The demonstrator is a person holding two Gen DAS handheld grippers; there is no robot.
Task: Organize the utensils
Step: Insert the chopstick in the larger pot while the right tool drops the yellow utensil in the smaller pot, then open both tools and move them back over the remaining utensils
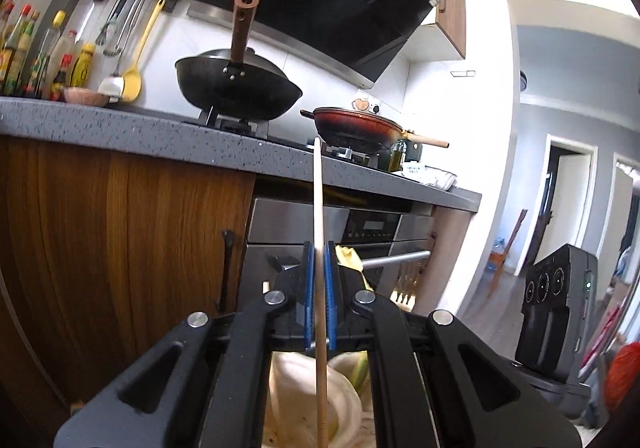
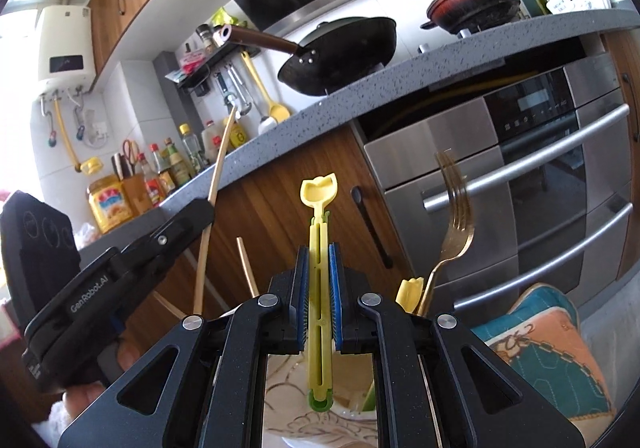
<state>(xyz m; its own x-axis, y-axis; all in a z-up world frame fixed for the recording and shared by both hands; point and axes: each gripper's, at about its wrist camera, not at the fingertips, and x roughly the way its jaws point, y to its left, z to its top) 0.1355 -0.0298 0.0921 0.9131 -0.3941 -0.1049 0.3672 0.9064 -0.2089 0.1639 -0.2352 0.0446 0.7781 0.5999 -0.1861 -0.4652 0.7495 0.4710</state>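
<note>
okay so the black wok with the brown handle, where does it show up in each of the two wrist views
Left wrist view: the black wok sits upper centre-left on the stove, its brown handle pointing up toward the camera.
Right wrist view: the black wok is upper centre on the tilted counter, its handle reaching left.
Shared landmark: the red-brown pot on the burner to the right of it in both views.
</note>
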